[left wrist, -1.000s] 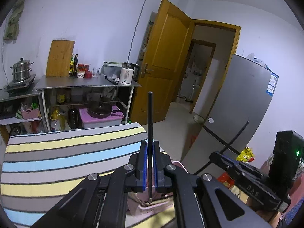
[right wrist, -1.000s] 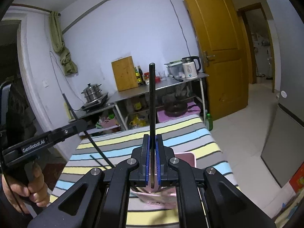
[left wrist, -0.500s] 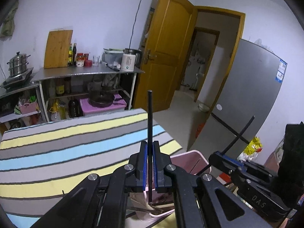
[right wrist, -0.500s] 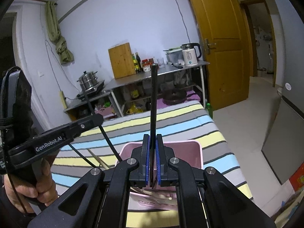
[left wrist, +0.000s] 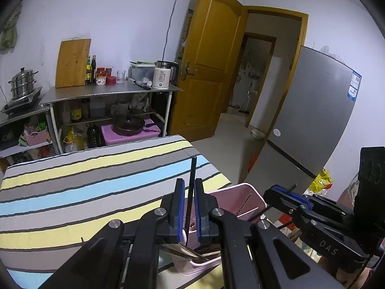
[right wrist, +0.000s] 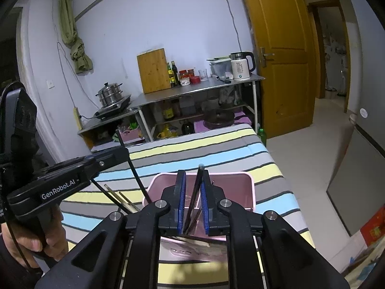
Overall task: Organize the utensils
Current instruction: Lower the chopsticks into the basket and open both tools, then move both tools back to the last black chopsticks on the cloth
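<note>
Two claws (left wrist: 189, 207) (right wrist: 192, 202) open, loose chopsticks (left wrist: 191, 183) (right wrist: 196, 192) between, above pink bin (right wrist: 250, 192) rim.

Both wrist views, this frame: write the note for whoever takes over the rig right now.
Left tool: open, one thin black chopstick standing loose between its blue pads, above the pink plastic utensil basket.
Right tool: open, a second thin black chopstick leaning against its right pad, over the same basket.
Basket sits on the striped tablecloth near the table's edge and already holds several utensils.
Done: both chopsticks brought over the basket, grips let go.
Left: let both sticks drop in fully, draw the tools back, and check the table for anything else; wooden chopsticks show left of the basket.
</note>
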Demonstrator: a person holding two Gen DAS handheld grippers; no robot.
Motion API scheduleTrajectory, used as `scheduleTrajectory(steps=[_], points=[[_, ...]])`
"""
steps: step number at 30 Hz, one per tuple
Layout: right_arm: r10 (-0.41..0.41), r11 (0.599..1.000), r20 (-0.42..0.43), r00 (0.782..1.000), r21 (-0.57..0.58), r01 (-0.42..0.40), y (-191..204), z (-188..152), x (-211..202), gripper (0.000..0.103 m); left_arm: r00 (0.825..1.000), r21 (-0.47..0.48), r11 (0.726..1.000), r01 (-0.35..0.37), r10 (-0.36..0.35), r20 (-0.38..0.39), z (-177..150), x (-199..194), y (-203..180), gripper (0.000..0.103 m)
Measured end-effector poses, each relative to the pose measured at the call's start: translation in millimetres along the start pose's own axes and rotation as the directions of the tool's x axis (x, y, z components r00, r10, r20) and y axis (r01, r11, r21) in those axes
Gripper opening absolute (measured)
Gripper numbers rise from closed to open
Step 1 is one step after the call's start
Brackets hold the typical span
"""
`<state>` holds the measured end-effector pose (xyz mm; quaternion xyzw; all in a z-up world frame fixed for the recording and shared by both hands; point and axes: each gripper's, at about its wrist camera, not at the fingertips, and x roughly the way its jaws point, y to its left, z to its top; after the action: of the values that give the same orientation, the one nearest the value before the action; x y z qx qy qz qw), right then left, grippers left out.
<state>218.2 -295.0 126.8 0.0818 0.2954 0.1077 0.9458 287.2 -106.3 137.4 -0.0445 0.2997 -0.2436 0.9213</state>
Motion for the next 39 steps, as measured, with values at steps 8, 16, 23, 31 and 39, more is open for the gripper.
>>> scheduleTrajectory(steps=[8,16,23,31,39], points=[[-0.028,1.0,0.031,0.999,-0.012,0.028,2.0,3.7,-23.5,0.015,0.998,-0.012,1.0,-0.003,0.004,0.059,-1.9,-43.3,0.6,0.009],[-0.02,1.0,0.067,0.998,-0.009,0.021,9.0,0.3,-56.2,0.016,0.994,-0.054,0.998,-0.008,0.014,0.106,-23.4,-98.4,10.6,0.01],[0.037,0.999,0.06,0.997,-0.039,-0.035,30.5,-17.2,-73.1,0.016,0.994,-0.08,0.996,-0.033,0.04,0.097,-60.4,-133.0,20.4,0.01],[0.092,0.994,0.019,0.996,-0.061,-0.091,50.0,-48.6,-75.3,0.016,0.995,-0.119,0.99,-0.074,0.081,0.054,-107.6,-153.1,36.3,0.01],[0.132,0.987,-0.05,0.99,-0.084,-0.135,64.0,-82.2,-68.3,0.016,0.993,-0.163,0.98,-0.114,0.115,-0.005,-150.5,-156.9,55.7,0.01]])
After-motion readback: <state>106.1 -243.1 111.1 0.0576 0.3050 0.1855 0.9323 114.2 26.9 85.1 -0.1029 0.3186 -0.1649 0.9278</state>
